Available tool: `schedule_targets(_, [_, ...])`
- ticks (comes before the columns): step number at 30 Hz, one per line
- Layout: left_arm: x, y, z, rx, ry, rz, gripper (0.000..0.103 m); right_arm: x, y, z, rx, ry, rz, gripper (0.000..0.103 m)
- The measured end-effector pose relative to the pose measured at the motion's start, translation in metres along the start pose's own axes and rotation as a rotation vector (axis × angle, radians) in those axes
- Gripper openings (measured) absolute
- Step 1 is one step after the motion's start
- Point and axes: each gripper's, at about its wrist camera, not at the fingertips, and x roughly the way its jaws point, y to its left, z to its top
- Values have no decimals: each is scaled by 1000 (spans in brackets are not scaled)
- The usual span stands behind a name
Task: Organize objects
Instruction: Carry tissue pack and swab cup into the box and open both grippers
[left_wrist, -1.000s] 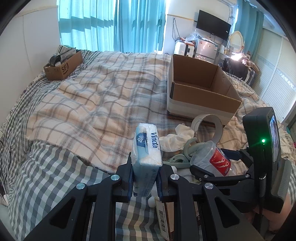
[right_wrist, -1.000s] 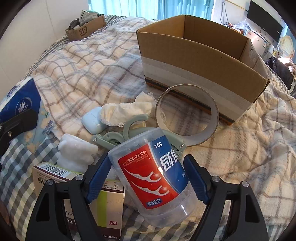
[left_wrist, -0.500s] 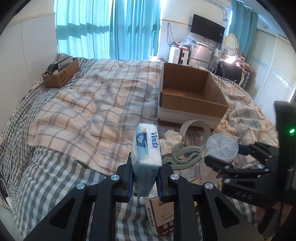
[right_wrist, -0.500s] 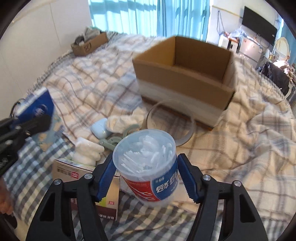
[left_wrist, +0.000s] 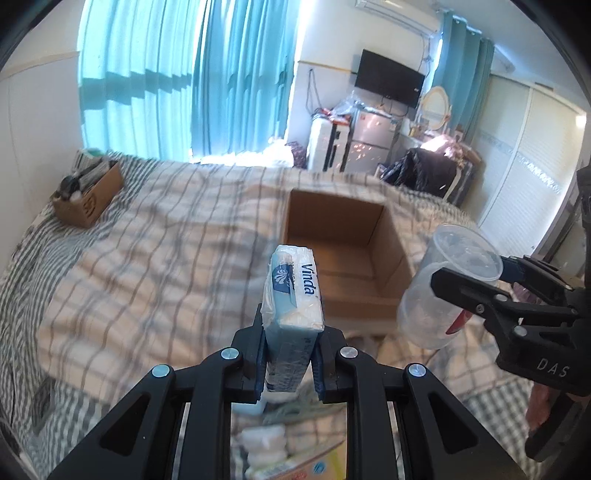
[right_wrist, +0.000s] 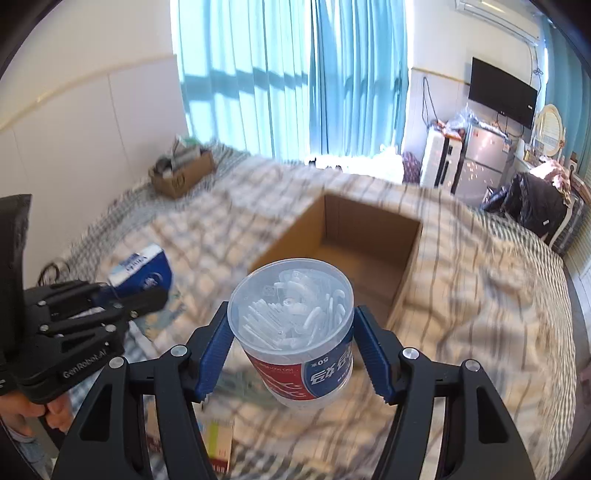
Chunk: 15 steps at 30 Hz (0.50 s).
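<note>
**Both loads up, box dead ahead**

We've got left tongs (left_wrist: 290, 363) clamped on the Vinda tissue pack (left_wrist: 293, 291), long axis upright; right tongs (right_wrist: 291, 345) closed around the floss-pick tub (right_wrist: 293, 325), lid toward the camera; open cardboard box (right_wrist: 364, 254) sits on the bed (right_wrist: 480, 295), upper centre in both wrist views, just beyond each load; right looks marginally nearer, our guess.

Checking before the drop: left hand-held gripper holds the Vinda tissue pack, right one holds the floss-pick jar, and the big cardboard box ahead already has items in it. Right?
Not quite: the cardboard box looks empty in the right wrist view. The left hand-held gripper does hold the Vinda tissue pack, the right hand-held gripper the floss-pick jar.
</note>
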Motion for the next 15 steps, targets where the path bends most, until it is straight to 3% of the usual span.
schedule_targets(7, [38,-25,67,94,-73,-47,19,23,-34,58,22,-67,-22,64])
schedule_targets(11, [86,-28,94,89,-34,-94,19,54,-68,79,79,-79,-38,63])
schedule_targets(15, [134,-29,103,84,17,-100,19,99,-99,73,135,-39,-43,63])
